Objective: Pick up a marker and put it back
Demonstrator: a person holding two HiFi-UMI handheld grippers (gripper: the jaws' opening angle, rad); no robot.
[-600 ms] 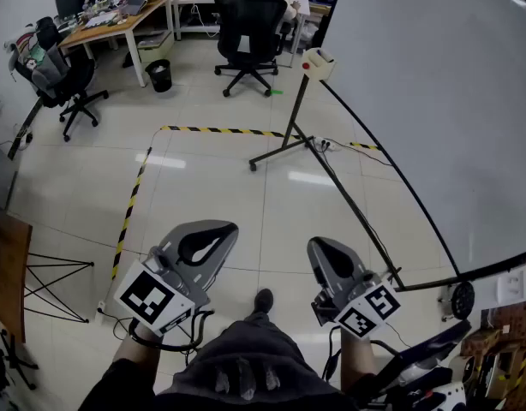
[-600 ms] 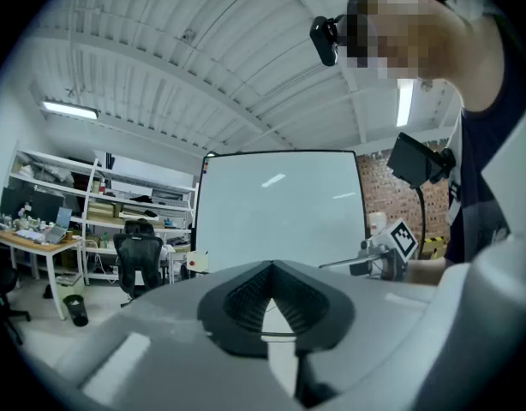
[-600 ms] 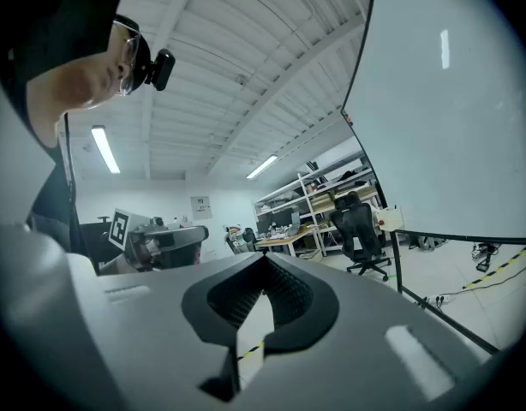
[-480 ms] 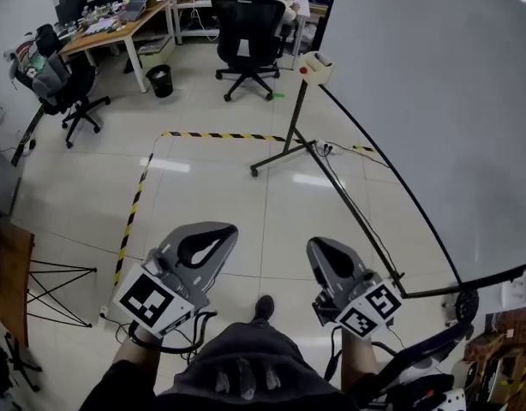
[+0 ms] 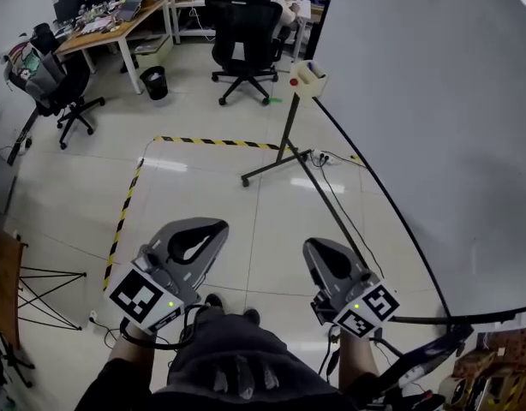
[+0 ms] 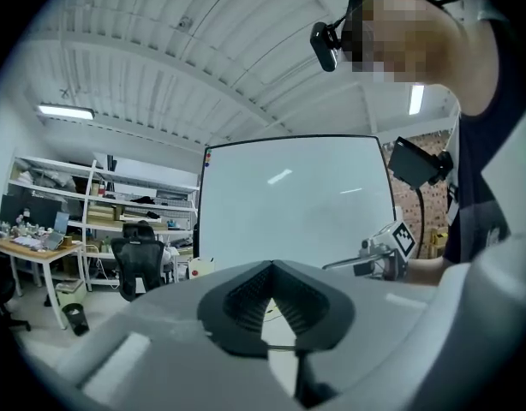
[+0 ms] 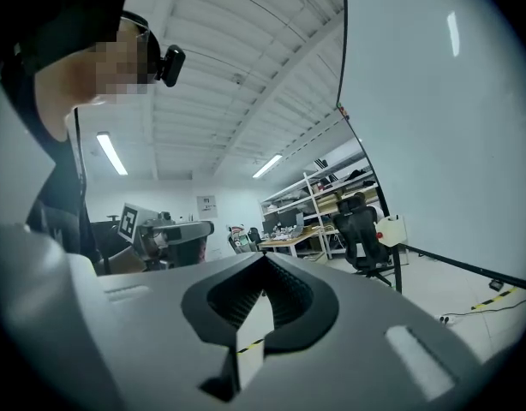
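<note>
A: Your view has shifted toward the whiteboard (image 5: 434,101): the small box (image 5: 310,77) on its stand, at about 1 o'clock, sits lower in the head view than a moment ago, and both your shoes now show at 6

B: So you're closing in, I'd judge, but the pick-up hasn't begun. Your left hand-held gripper (image 5: 217,227) and right hand-held gripper (image 5: 319,251) hang low at 7 and 5 o'clock, each pressed together on nothing

A: And no marker shows anywhere; if it lies in that box, you can't see it from here
</note>
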